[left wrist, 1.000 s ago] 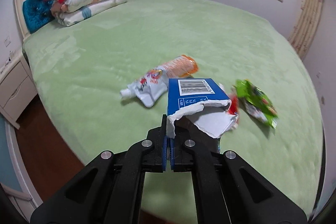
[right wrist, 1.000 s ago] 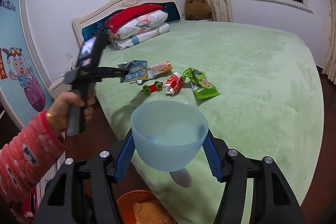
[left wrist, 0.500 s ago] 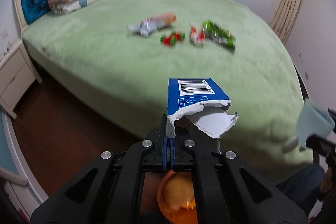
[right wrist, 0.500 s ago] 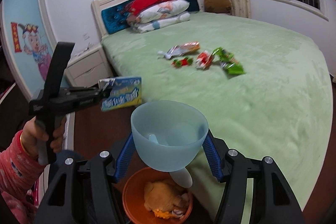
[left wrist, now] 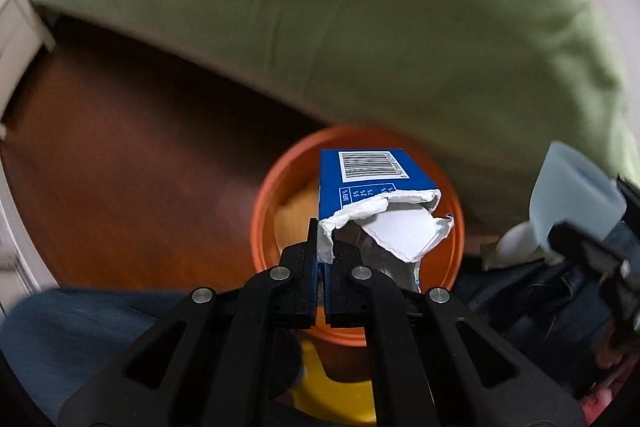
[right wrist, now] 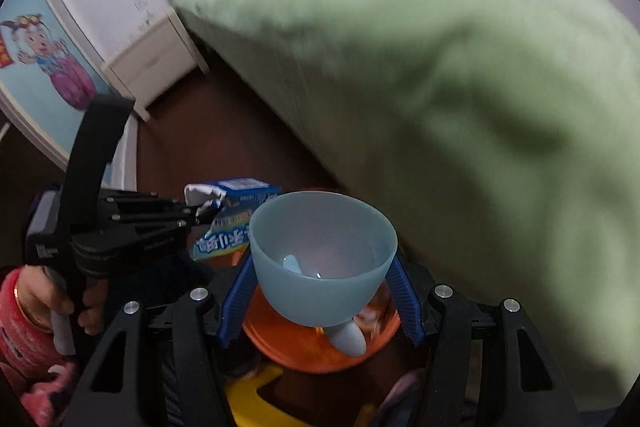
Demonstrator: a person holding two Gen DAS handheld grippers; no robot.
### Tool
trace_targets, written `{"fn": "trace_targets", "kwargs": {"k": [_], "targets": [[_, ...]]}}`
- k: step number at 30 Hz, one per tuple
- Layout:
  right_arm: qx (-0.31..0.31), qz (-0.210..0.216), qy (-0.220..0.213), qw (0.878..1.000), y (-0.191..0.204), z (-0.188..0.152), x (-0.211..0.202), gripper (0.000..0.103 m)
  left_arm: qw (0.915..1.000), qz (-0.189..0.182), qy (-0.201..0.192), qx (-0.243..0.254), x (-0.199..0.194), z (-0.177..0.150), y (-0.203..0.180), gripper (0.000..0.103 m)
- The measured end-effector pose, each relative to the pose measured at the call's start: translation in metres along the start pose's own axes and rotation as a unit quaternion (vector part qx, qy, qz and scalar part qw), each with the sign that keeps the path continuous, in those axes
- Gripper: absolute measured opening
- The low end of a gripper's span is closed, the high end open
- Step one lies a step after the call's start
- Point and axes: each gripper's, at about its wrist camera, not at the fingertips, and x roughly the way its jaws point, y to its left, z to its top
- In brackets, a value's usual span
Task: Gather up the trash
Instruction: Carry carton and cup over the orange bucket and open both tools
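The green bed [right wrist: 460, 99] is seen rising close beside the orange bin [left wrist: 280, 187], so a carton let go off-centre could be knocked against the bedside and lost on the dark floor [left wrist: 120, 155]. The bin is partly filled already; overflow is possible. The pale blue cup [right wrist: 324, 251] is clasped between the right gripper [right wrist: 322, 303] pads above the bin. The torn blue carton [left wrist: 368, 183] is pinched by the clenched left gripper [left wrist: 322, 255], directly over the bin; thin torn card may stick on release.
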Motion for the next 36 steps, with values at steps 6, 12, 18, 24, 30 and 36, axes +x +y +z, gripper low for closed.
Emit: {"fn": "trace_targets", "kwargs": {"k": [6,12,18,24,30,36], "targets": [[0.003,-0.015,0.060,0.998,-0.001,-0.016,0.046,0.060,0.9977,0.007,0.067,-0.005,0.049,-0.008,-0.002,0.001],[0.006,-0.021,0.084,0.996,-0.004,-0.015,0.064,0.061,0.9951,0.021,0.097,0.001,0.070,-0.013,-0.010,0.001],[0.010,-0.024,0.090,0.996,-0.009,-0.016,0.069,0.067,0.9949,0.035,0.094,-0.010,0.069,-0.015,-0.004,0.016],[0.018,-0.025,0.079,0.996,-0.008,-0.014,0.064,0.070,0.9962,0.047,0.071,-0.015,0.059,-0.014,-0.003,0.063],[0.017,-0.027,0.075,0.997,-0.011,-0.014,0.063,0.070,0.9964,0.046,0.070,-0.016,0.058,-0.014,-0.002,0.064],[0.021,-0.029,0.072,0.997,-0.014,-0.018,0.057,0.071,0.9965,0.046,0.068,-0.017,0.056,-0.014,-0.001,0.064]]}}
